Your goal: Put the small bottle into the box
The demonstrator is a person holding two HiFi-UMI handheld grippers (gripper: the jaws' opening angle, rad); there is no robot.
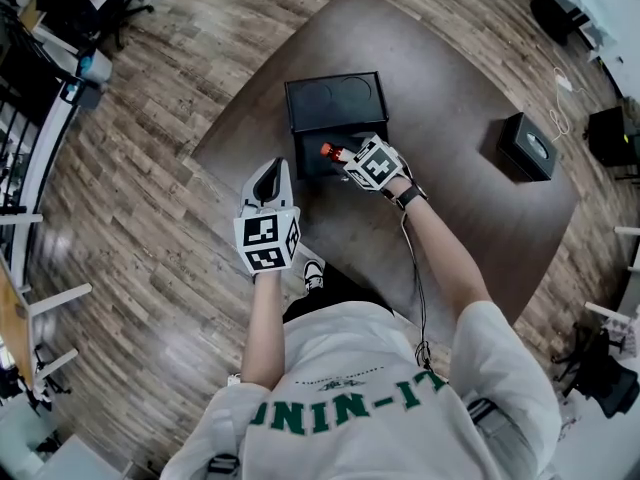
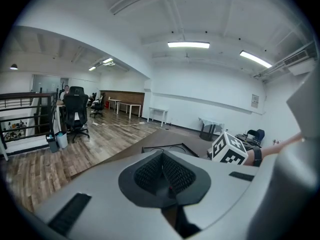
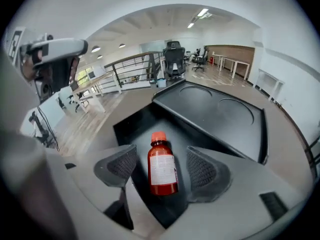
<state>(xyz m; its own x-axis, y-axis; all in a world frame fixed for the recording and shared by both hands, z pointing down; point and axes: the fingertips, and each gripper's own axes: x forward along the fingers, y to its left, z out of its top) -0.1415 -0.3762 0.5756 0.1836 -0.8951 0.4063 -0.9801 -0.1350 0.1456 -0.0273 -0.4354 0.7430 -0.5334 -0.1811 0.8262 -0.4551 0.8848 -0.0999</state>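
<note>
Right hand-held gripper (image 3: 162, 154) gapes wide over the box (image 3: 210, 113), small bottle (image 3: 162, 169) lying untouched between its jaws.

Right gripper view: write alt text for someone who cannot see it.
A small bottle with a red cap and white label lies between the open right tongs, touching neither pad, over the dark inside of an open black box. The box's raised lid, with two round recesses, stands behind.

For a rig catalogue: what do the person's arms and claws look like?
The left claw and right claw are grey with dark ribbed pads and carry white cubes with black square markers. A cable runs along the right arm past a dark wristband. The shirt is white, short-sleeved, green-lettered.
</note>
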